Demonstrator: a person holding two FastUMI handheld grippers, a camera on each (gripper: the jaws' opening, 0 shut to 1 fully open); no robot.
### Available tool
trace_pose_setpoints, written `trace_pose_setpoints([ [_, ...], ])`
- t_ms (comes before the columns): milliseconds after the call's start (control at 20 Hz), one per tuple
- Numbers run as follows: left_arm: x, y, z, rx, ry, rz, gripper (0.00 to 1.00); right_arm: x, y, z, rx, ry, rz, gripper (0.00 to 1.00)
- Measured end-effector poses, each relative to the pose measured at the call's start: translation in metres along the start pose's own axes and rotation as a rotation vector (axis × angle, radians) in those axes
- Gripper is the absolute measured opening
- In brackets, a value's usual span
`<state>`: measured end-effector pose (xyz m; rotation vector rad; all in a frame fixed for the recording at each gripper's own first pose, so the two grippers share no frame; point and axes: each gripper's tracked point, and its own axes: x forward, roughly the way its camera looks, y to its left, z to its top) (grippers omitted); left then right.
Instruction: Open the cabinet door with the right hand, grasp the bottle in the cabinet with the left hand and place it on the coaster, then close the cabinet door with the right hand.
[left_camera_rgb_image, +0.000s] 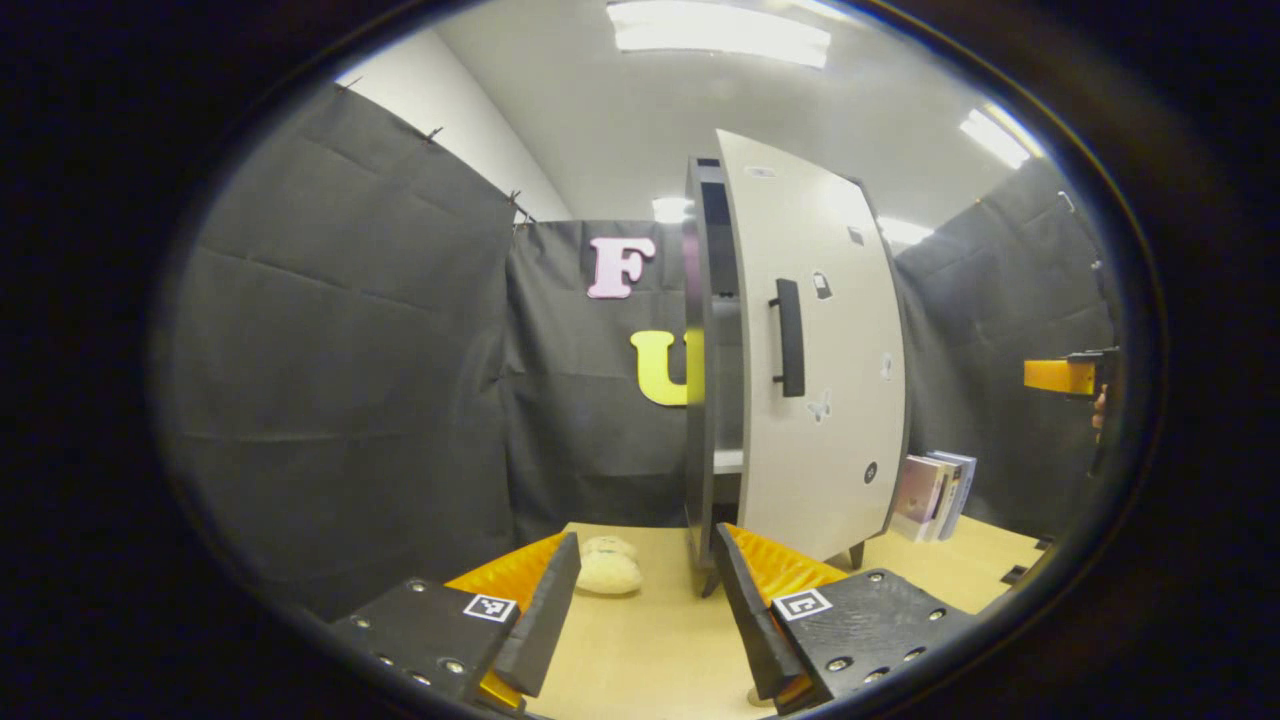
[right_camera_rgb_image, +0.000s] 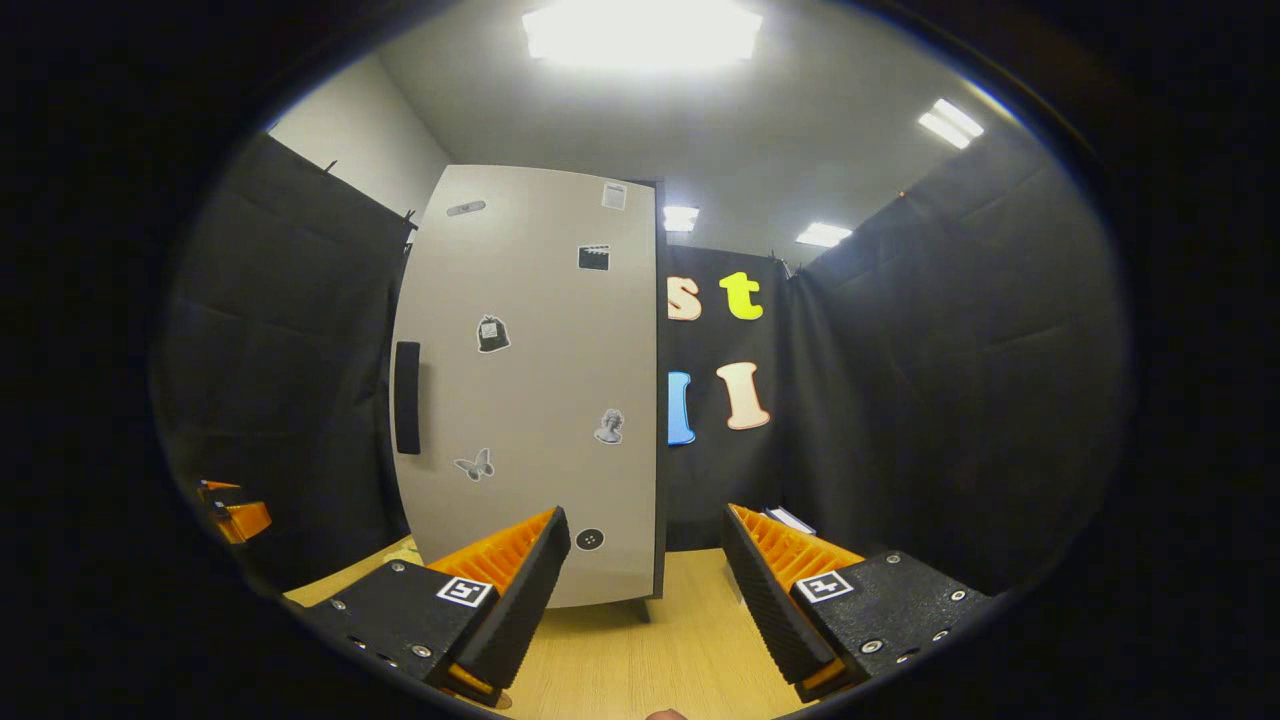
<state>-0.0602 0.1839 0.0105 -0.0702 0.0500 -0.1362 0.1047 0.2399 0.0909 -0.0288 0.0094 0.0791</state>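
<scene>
The cabinet (left_camera_rgb_image: 700, 400) stands on the wooden counter (left_camera_rgb_image: 660, 650) toward its far edge, and its door (left_camera_rgb_image: 820, 350) hangs slightly ajar, with a dark gap along the handle side through which a shelf edge shows. Whether that counts as the opening step begun or the closing step nearly finished cannot be judged from here. The bottle cannot be made out in the gap, and no coaster is identifiable on the counter, so its place is unknown. The left gripper (left_camera_rgb_image: 645, 610) hovers low over the counter in front of the cabinet, its fingers spread apart with nothing between them. The right gripper (right_camera_rgb_image: 645, 590) faces the door front, also released and empty, well apart from the black handle (right_camera_rgb_image: 407, 397). In the left gripper view the right gripper appears as an orange piece at the far right. A pale soft toy (left_camera_rgb_image: 610, 567) lies near the cabinet's foot, and some books (left_camera_rgb_image: 935, 492) lean behind it.
</scene>
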Motion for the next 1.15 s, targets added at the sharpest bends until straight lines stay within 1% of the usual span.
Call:
trace_pose_setpoints([
  [150, 0.0, -0.021, 0.013, 0.009, -0.019, -0.006, 0.74, -0.001, -0.004, -0.001, 0.002, 0.001, 0.009, 0.94],
  [300, 0.003, -0.041, 0.023, 0.022, -0.033, -0.012, 0.81, -0.002, -0.008, -0.003, 0.009, -0.004, 0.014, 0.94],
  [450, 0.004, -0.058, 0.032, 0.027, -0.053, -0.016, 0.81, -0.003, -0.013, -0.006, 0.008, 0.0, 0.01, 0.94],
  [500, 0.004, -0.064, 0.033, 0.021, -0.053, -0.02, 0.77, -0.004, -0.015, -0.008, 0.009, 0.004, 0.006, 0.94],
  [650, 0.006, -0.078, 0.032, 0.01, -0.044, -0.028, 0.77, -0.006, -0.017, -0.012, 0.011, 0.013, 0.002, 0.94],
  [850, 0.006, -0.087, 0.034, 0.026, -0.045, -0.025, 0.77, -0.008, -0.023, -0.017, -0.007, 0.026, 0.0, 0.94],
  [1100, 0.005, -0.093, 0.042, 0.041, -0.054, -0.013, 0.77, -0.006, -0.021, -0.018, -0.005, 0.023, 0.016, 0.94],
  [1150, 0.005, -0.094, 0.044, 0.045, -0.058, -0.012, 0.81, -0.006, -0.021, -0.018, -0.004, 0.022, 0.02, 0.94],
])
